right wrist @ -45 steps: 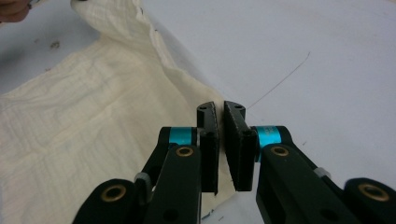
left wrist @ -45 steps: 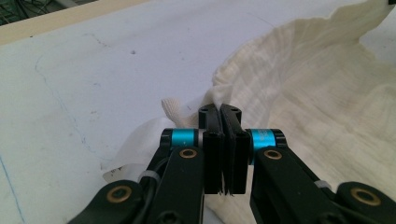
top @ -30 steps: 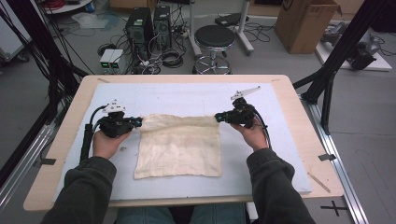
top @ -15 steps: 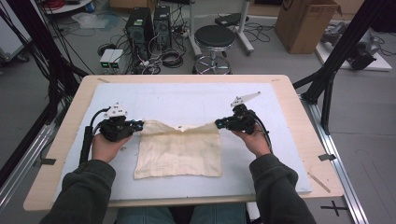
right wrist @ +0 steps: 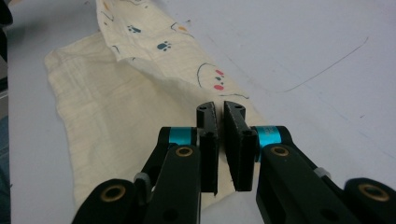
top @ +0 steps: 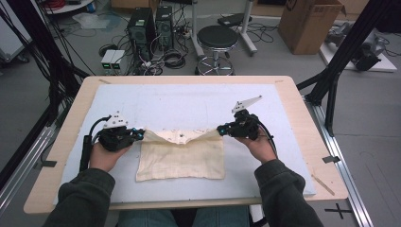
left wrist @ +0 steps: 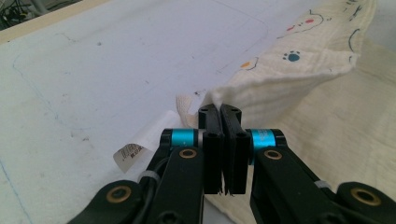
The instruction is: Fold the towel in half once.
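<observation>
Both tools stay clamped on the cloth's far corners: left tool, right tool. Draw both corners evenly toward the near edge.

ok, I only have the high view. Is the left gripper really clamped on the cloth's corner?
Observer: Yes. The left gripper is shut on the cloth, beside a white tag.
Operator: And the right one?
Observer: The right gripper pinches the other far corner, with a thin slit between its jaw tips.
Operator: Is the fabric plain?
Observer: No. The turned-up face carries paw prints and red dots.
</observation>
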`<state>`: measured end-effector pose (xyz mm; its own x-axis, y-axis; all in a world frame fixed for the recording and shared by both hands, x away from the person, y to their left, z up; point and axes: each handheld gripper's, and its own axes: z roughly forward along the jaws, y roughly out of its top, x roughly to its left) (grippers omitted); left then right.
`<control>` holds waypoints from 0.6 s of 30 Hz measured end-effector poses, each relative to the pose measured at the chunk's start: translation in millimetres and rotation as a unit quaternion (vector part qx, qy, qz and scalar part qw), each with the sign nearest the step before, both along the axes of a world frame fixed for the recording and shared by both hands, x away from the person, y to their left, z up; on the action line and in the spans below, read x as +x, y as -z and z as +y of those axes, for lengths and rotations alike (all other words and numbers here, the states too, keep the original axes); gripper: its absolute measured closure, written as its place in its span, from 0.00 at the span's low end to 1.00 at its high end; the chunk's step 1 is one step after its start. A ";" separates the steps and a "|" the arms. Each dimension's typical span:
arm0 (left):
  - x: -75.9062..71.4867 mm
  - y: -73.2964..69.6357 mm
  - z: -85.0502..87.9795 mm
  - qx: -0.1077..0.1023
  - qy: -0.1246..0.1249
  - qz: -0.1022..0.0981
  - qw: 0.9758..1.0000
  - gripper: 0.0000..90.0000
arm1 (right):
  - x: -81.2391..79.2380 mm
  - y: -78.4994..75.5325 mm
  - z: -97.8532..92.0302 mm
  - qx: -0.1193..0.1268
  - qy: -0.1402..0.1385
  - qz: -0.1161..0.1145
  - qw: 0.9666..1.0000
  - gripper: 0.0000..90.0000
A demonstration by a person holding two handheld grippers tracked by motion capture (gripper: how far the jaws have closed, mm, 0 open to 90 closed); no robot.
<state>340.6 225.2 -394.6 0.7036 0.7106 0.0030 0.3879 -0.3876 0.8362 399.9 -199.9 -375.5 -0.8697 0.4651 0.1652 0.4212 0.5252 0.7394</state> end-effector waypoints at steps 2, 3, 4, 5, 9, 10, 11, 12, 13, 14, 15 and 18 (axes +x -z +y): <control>-3.3 2.7 0.9 0.001 0.002 0.003 1.000 0.97 | -2.8 -0.7 1.0 -0.006 -0.006 -0.003 1.000 0.94; -5.1 4.0 1.6 0.001 0.002 0.003 1.000 0.97 | -4.8 -1.2 1.6 -0.009 -0.006 -0.004 1.000 0.94; -7.0 5.4 2.4 -0.001 0.002 0.003 1.000 0.97 | -6.0 -1.7 1.9 -0.011 -0.008 -0.007 1.000 0.94; -8.8 6.8 3.4 -0.005 0.001 0.004 1.000 0.97 | -7.1 -1.9 1.8 -0.011 -0.009 -0.008 1.000 0.94; -15.7 11.1 6.0 -0.010 0.003 0.004 1.000 0.97 | -10.6 0.7 0.6 -0.003 -0.009 -0.004 1.000 0.94; -17.4 12.2 6.3 -0.011 0.005 0.004 1.000 0.97 | -11.0 3.4 0.0 -0.003 -0.010 -0.005 1.000 0.94; -18.7 13.1 6.7 -0.009 0.005 0.004 1.000 0.97 | -12.1 6.0 -0.5 -0.004 -0.009 -0.002 1.000 0.94; -19.9 13.8 7.1 -0.010 0.006 0.004 1.000 0.97 | -14.0 8.3 -1.0 -0.006 -0.007 0.002 1.000 0.94; -21.1 14.4 6.9 -0.013 0.006 0.005 1.000 0.97 | -15.1 10.9 -1.6 -0.003 -0.008 0.002 1.000 0.94; -22.2 14.9 7.1 -0.013 0.008 0.004 1.000 0.97 | -16.3 12.6 -2.3 -0.003 -0.007 0.006 1.000 0.94; -23.7 15.6 6.5 -0.016 0.008 0.005 1.000 0.97 | -17.8 13.9 -3.1 -0.002 -0.008 0.005 1.000 0.94; -27.7 16.6 3.7 0.004 0.019 0.005 1.000 0.97 | -22.3 16.5 -4.5 0.001 -0.008 0.006 1.000 0.94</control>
